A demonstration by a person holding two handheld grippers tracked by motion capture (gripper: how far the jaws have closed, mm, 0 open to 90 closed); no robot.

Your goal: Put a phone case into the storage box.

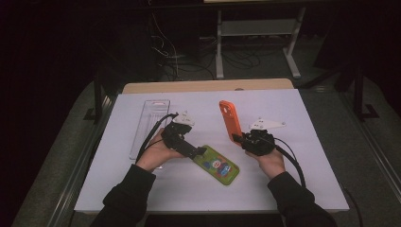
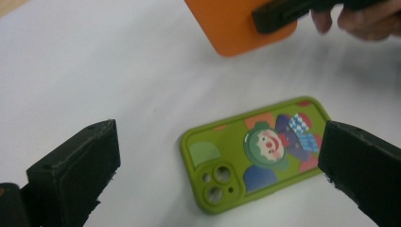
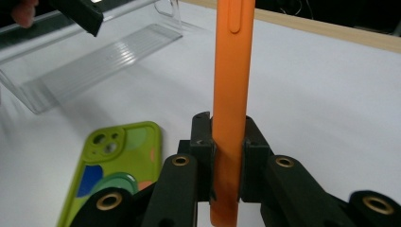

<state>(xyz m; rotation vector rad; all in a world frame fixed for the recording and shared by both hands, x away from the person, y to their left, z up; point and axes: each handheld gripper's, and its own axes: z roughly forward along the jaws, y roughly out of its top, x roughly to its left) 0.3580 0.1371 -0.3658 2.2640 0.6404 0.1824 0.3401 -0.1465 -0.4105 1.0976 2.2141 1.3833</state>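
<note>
On the white table, seen from the high view, the right gripper clamps the lower end of an orange phone case and holds it up on edge, tilted away from the person. The left gripper lies low, its tip at the near end of a green phone case that rests flat between the two hands. A clear plastic tray lies beyond the left hand, near the table's left side.

In the left gripper view, the jaws stand wide apart with nothing pressed between them; the green phone case lies flat on the table between and just beyond them, its clown picture facing up. Farther off, the orange phone case is pinched by the other gripper.

In the right gripper view, the two jaws press on either face of the orange phone case, which rises edge-on from them. The green phone case lies to the left, the clear plastic tray behind it
</note>
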